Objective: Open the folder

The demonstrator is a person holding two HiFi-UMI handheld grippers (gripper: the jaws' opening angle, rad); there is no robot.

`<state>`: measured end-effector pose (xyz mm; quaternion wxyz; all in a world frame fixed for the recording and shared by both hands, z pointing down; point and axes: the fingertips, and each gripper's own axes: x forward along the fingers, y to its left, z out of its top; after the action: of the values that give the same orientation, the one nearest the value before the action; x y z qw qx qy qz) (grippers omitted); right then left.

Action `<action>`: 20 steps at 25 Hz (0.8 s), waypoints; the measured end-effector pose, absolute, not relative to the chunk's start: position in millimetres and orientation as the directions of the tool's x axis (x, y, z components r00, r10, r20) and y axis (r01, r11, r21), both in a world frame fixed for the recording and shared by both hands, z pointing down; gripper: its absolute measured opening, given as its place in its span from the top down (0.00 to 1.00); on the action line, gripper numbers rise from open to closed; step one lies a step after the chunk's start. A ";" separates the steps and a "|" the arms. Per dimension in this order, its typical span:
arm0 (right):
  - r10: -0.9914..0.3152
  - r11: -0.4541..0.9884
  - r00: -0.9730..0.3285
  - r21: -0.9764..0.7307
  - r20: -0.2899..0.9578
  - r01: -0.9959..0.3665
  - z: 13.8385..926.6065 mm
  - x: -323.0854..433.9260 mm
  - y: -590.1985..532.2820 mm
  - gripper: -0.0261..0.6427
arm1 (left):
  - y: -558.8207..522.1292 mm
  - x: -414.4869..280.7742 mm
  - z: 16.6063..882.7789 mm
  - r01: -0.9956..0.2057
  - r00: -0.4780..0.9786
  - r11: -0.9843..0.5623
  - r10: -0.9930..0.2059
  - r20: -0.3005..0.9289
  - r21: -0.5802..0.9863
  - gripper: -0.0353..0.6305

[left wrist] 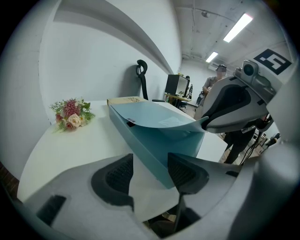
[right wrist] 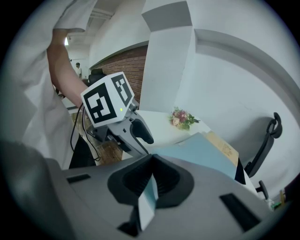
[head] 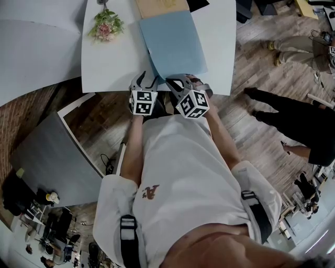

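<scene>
A light-blue folder [head: 175, 44] lies on the white table [head: 112, 63], its near edge at the table's front. My right gripper [head: 180, 81] is shut on the near edge of the top cover. In the right gripper view the thin blue sheet [right wrist: 146, 197] is pinched between the pads. From the left gripper view that cover [left wrist: 154, 115] arches up off the lower half [left wrist: 159, 145] toward the right gripper [left wrist: 234, 103]. My left gripper [head: 148, 79] stands open beside it. The folder's near corner lies ahead of its jaws [left wrist: 150, 171], and the pads do not press on it.
A small bunch of flowers [head: 106, 25] lies on the table to the left. A brown cardboard envelope [head: 159, 6] sits behind the folder. A black chair back [left wrist: 142, 77] stands beyond the table. A person's dark legs [head: 293, 112] are on the wooden floor to the right.
</scene>
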<state>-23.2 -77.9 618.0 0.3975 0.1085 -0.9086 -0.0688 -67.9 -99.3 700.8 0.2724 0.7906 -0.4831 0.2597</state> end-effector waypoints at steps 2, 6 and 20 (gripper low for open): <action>-0.254 0.966 -0.661 0.212 0.706 -0.145 617.1 -23.0 -78.4 0.95 | -99.4 -68.1 701.2 -0.905 0.396 -0.387 -0.620 0.677 0.175 0.59; -0.262 0.964 -0.662 0.216 0.702 -0.152 614.6 -21.8 -79.9 0.95 | -99.6 -67.9 701.3 -0.906 0.392 -0.389 -0.617 0.682 0.168 0.58; -0.300 0.953 -0.679 0.239 0.670 -0.186 590.1 -14.1 -82.6 0.95 | -99.6 -67.0 698.2 -0.907 0.375 -0.398 -0.613 0.696 0.139 0.57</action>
<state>-14.1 -82.6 590.1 0.3778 0.1329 -0.9132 -0.0756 -67.0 -99.6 698.2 0.2611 0.7870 -0.4827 0.2819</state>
